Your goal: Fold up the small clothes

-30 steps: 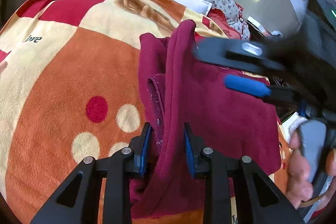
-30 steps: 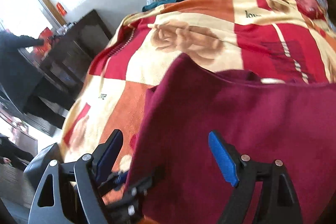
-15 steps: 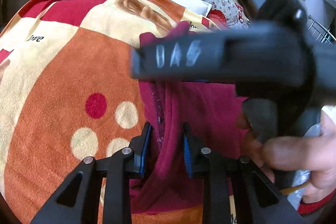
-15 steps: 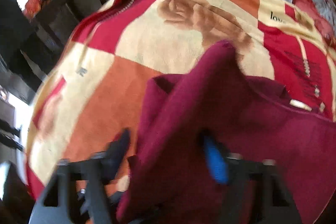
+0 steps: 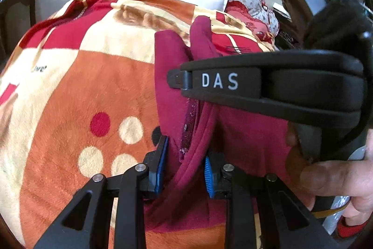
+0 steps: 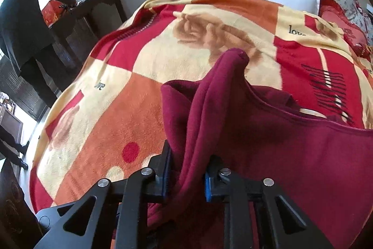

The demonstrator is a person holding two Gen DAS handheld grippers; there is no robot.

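The left gripper (image 5: 184,162) pinches a bunched fold of the maroon fleece garment (image 5: 172,76). The right gripper (image 6: 187,173), its jaws having just been closing, clamps another fold of it over the orange-and-red patterned plush blanket (image 6: 116,113).

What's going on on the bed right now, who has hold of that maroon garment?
A person is working two handheld grippers on a maroon fleece garment lying on a patterned blanket on the bed. The left gripper is clamped on a bunched fold of it. The right gripper has just been closing and now pinches another raised fold of the same garment. The garment is still rumpled, not folded flat. The person's hand on the right gripper's handle shows in the left wrist view.
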